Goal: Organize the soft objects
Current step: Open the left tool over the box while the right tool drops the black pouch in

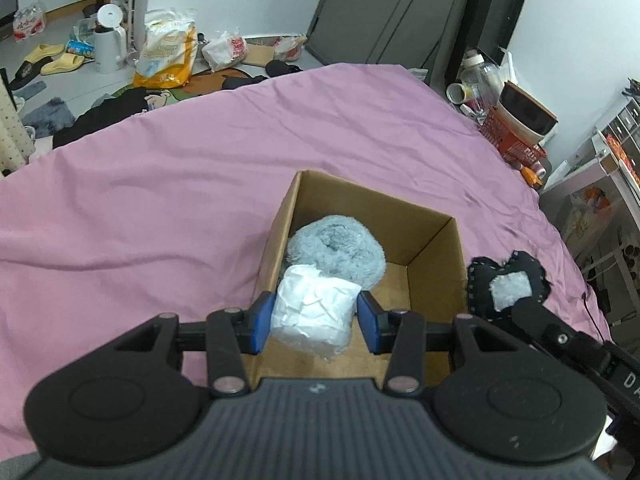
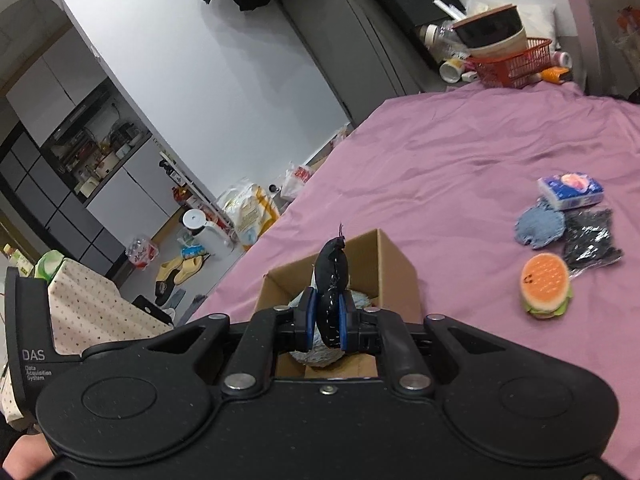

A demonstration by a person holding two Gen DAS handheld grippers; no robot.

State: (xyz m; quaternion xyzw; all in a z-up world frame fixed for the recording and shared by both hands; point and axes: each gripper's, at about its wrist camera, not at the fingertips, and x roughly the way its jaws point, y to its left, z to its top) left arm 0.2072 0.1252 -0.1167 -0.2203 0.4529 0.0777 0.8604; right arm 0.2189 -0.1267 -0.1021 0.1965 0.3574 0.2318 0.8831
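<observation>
You are mid-way through packing: your left gripper (image 1: 316, 322) sits low in the frame with its jaws around the white paper bundle (image 1: 314, 318) inside the cardboard box (image 1: 434, 276), pads just touching or barely apart, so by my judgement it needs releasing and lifting clear. Your right gripper (image 2: 326, 322) is clamped narrow on the black stitched pouch (image 2: 332, 276), held upright over the box's near edge; lower it beside the blue fluffy roll (image 1: 336, 250). Further off, at right of the frame, the burger toy (image 2: 546, 286) waits on the bed (image 2: 460, 152).
</observation>
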